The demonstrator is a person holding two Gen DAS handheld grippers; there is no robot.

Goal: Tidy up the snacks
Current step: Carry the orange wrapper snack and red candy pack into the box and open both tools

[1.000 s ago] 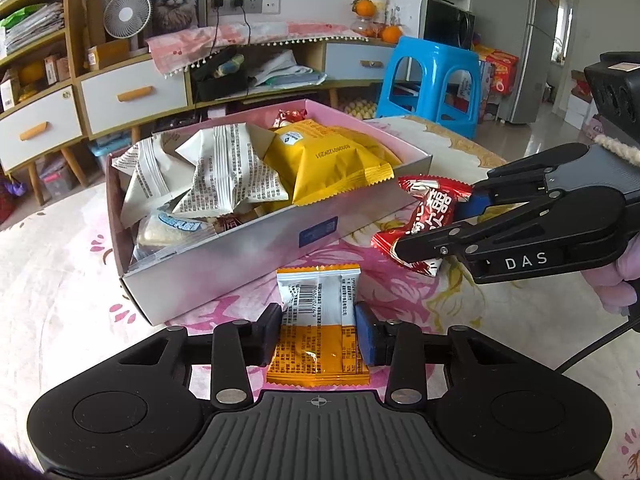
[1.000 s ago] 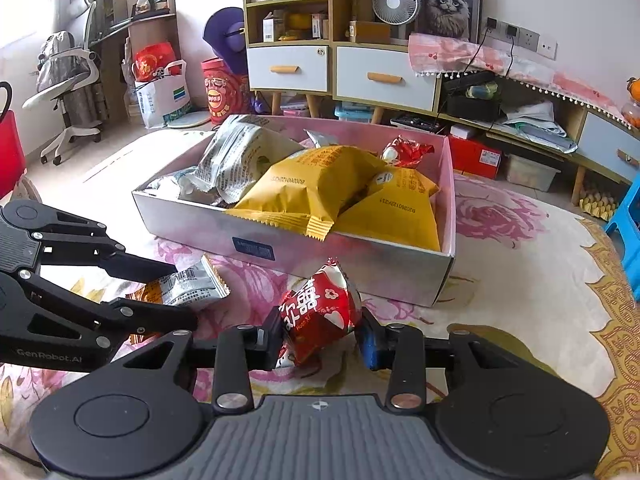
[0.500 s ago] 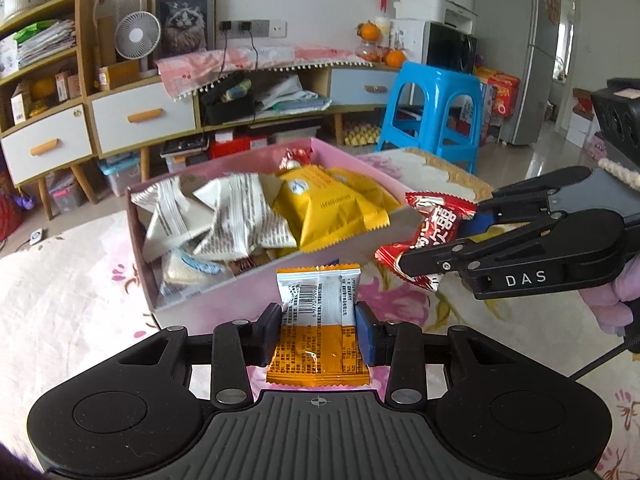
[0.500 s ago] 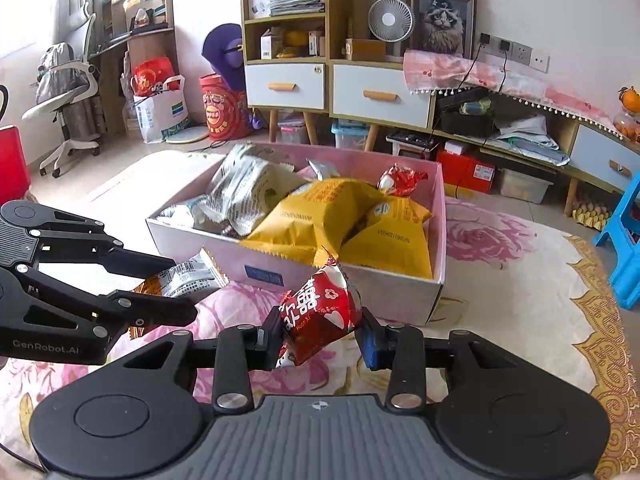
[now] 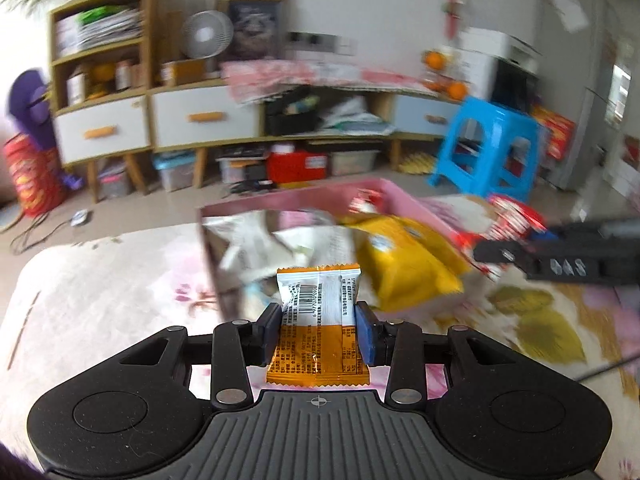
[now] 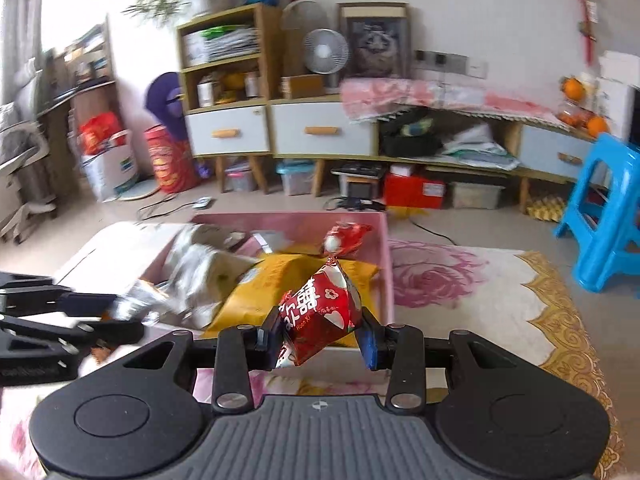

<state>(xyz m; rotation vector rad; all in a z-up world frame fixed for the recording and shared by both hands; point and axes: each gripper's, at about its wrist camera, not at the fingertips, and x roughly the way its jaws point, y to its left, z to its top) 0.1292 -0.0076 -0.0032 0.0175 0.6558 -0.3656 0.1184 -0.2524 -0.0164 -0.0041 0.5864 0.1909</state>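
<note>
My left gripper (image 5: 318,334) is shut on an orange and white snack packet (image 5: 318,320), held in the air at the near wall of the pink snack box (image 5: 208,256). My right gripper (image 6: 318,338) is shut on a red candy packet (image 6: 320,312), held above the box's near wall (image 6: 390,264). The box holds yellow packets (image 5: 404,264), silver-white packets (image 5: 256,240) and a red packet (image 6: 346,238). The right gripper also shows in the left wrist view (image 5: 500,254), and the left gripper shows in the right wrist view (image 6: 116,316). Both views are blurred.
The box sits on a floral cloth (image 6: 460,300) covering a low table. Beyond it are a blue stool (image 6: 600,216), white drawers (image 6: 276,132) under a shelf, a fan (image 6: 324,52) and floor clutter.
Both grippers have risen and moved toward the box with their packets. The box now sits lower and closer in both views. The grips are unchanged.
</note>
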